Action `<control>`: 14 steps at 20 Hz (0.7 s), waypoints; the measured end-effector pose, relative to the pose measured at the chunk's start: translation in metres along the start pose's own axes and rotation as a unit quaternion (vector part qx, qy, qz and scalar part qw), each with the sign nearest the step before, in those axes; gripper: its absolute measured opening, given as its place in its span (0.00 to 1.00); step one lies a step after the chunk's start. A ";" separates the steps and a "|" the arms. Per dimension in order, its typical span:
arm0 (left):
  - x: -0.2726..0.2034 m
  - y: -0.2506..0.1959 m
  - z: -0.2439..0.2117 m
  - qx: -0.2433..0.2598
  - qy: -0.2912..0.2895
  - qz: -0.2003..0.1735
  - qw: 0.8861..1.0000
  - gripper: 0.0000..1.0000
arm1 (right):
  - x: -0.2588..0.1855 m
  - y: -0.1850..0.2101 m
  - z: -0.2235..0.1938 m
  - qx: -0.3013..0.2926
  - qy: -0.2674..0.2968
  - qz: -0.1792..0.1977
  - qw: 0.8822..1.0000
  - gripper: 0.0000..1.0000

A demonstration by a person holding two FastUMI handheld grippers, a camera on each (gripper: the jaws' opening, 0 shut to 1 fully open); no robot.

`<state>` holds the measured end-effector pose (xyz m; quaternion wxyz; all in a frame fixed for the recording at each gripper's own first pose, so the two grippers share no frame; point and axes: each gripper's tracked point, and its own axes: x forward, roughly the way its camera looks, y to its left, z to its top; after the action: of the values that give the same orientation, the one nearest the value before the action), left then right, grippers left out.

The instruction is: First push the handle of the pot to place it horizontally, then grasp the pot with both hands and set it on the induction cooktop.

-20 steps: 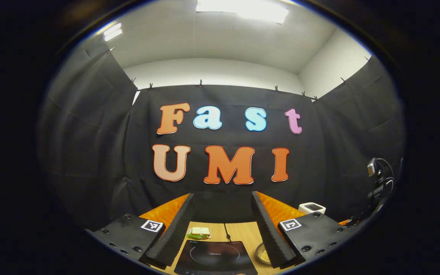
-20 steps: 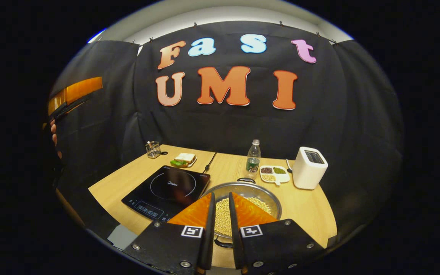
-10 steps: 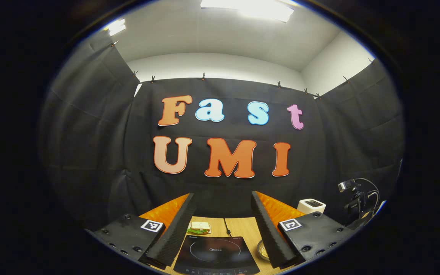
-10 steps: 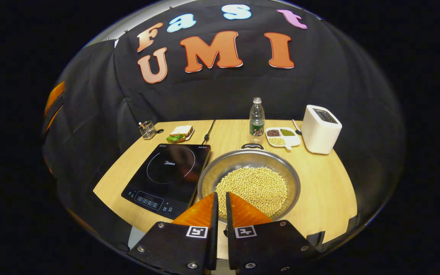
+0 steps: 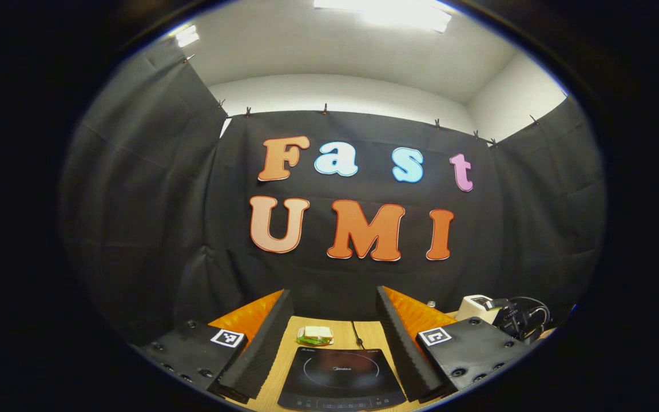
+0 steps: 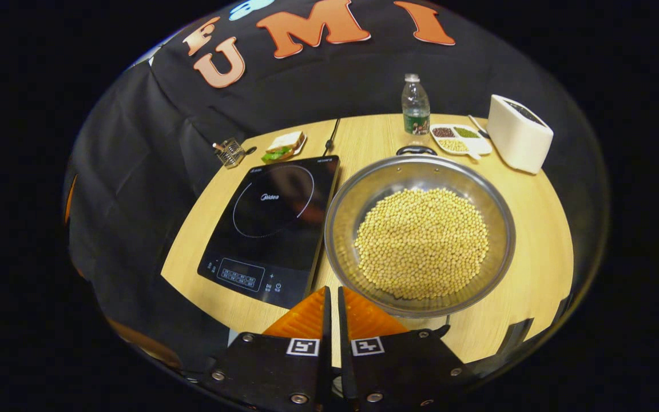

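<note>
The pot [image 6: 421,234], full of pale beans [image 6: 421,243], sits on the table [image 6: 535,229] just right of the cooktop [image 6: 272,223], its rim about touching the cooktop's right edge. One loop handle [image 6: 416,150] points to the far edge and the other [image 6: 441,331] to the near edge, so the handles are not yet horizontal. Over the last second the right gripper [image 6: 332,297] has tipped down and moved in, and the pot now looms large before it; its fingers are nearly pressed together, holding nothing, poised at the near rim by the near handle. That looks like the set-up for the push. The left gripper [image 5: 332,303] has drifted slightly, still raised with fingers spread wide and empty, looking over the cooktop [image 5: 341,375] toward a sandwich [image 5: 315,335] at the far edge.
</note>
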<state>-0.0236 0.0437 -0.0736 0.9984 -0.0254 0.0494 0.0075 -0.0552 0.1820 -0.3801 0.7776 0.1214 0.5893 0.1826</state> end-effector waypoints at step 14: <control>-0.009 0.035 -0.024 -0.012 0.039 0.024 0.999 0.93 | 0.046 -0.015 -0.031 0.058 0.101 0.020 0.993 0.05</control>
<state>-0.0353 0.0772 -0.0984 0.9949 -0.0366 0.0892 0.0312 -0.0718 0.1871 -0.4353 0.7022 0.1590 0.6714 0.1755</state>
